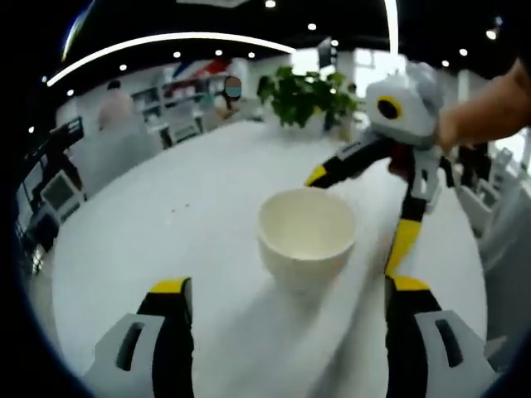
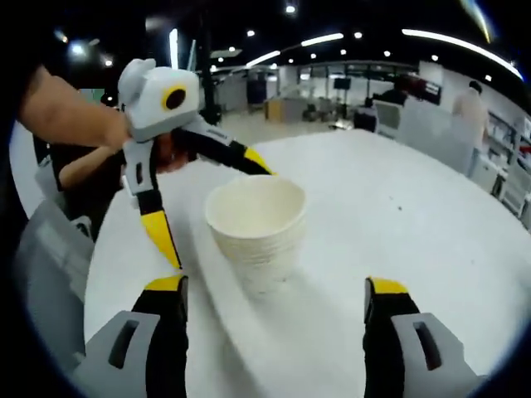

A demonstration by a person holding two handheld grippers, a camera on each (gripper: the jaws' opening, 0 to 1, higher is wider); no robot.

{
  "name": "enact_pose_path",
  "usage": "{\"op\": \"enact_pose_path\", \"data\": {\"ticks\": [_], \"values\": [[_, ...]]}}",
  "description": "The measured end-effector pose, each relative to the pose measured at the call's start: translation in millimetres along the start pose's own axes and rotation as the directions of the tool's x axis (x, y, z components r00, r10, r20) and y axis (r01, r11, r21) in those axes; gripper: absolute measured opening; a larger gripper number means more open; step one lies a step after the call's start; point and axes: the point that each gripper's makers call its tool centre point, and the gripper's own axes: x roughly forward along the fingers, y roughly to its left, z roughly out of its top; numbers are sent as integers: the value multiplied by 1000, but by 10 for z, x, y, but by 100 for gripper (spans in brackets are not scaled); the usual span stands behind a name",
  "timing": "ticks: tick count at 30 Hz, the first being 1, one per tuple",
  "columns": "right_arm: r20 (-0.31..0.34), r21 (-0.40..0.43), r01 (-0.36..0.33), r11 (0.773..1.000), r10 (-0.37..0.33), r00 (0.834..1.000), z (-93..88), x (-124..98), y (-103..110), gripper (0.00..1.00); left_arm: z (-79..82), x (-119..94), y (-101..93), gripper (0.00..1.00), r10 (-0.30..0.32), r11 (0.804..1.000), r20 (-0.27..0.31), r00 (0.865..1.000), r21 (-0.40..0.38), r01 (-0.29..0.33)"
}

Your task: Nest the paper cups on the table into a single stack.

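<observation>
The cups [image 2: 255, 224] stand upright at 12 o'clock between both my grippers. My left gripper [image 1: 282, 290] and right gripper [image 2: 275, 290] are spread wide.

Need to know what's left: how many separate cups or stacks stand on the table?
1: a nested paper cup stack mid-table, between both open tools; cups inside can't be counted.

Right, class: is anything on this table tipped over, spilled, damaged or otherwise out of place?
Nothing stands out. The stack of paper cups stands upright on the white table, rims ringed evenly, with no spill showing. Both grippers, left and right, sit open around it.
</observation>
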Motion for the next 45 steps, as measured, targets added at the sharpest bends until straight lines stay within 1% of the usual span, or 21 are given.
{"op": "enact_pose_path", "data": {"ticks": [2,4,5,6,8,10,14,18,22,25,27,31,33,34,35,36,38,39,41,43,45], "values": [[9,25,101,995,-101,995,-28,-138,-83,85,-49,-115,-5,99,40,999,0,999,-23,-40],[47,75,106,992,-109,993,-16,-219,-30,87,-133,-200,-28,99,59,998,0,998,-23,-59],[71,101,117,988,-124,990,-25,-287,-1,88,-164,-243,-31,99,72,997,-1,997,-39,-72],[71,100,122,987,-129,989,-51,-326,18,90,-187,-310,-61,99,85,994,8,996,-75,-84],[74,84,150,985,-157,985,-123,-461,91,91,-201,-382,-99,99,89,992,20,996,-95,-87],[76,78,163,984,-168,983,-150,-541,142,91,-211,-532,-126,99,124,987,62,990,-113,-116],[110,73,179,981,-187,976,-108,-743,283,96,-287,-743,-180,99,152,980,81,985,-142,-140],[120,72,197,978,-205,971,-114,-902,360,100,-333,-1011,-289,99,182,979,85,980,-111,-172],[138,64,220,973,-227,964,-108,-1103,440,100,-344,-1231,-372,99,199,974,107,974,-134,-184],[156,47,241,969,-246,957,-100,-1227,484,100,-346,-1382,-381,99,225,968,123,967,-145,-207],[184,57,253,966,-259,948,-78,-1323,521,100,-361,-1491,-399,99,246,962,138,959,-156,-224],[215,68,258,964,-266,940,-136,-1424,617,100,-433,-1603,-451,99,261,958,140,955,-158,-239],[201,64,256,965,-264,943,-219,-1440,681,100,-494,-1677,-470,99,283,951,131,950,-163,-261],[191,62,259,964,-266,945,-277,-1456,706,100,-512,-1726,-475,99,304,944,136,943,-177,-279],[189,68,257,964,-265,945,-312,-1470,716,100,-519,-1738,-478,99,310,941,137,941,-183,-284],[188,73,256,964,-265,946,-348,-1483,726,100,-580,-1773,-527,99,317,937,133,939,-196,-289],[183,96,266,959,-279,943,-398,-1531,733,100,-657,-1813,-577,99,326,935,122,937,-186,-301],[185,117,274,955,-292,938,-432,-1569,725,100,-698,-1846,-603,99,331,932,125,935,-197,-303],[186,126,286,950,-306,934,-473,-1622,752,100,-772,-1875,-648,99,322,929,120,939,-233,-289],[183,120,286,951,-305,935,-506,-1654,804,100,-822,-1905,-666,99,330,927,104,938,-223,-301],[178,120,281,952,-299,938,-536,-1677,849,100,-836,-1922,-673,99,326,928,109,939,-227,-296]]}}
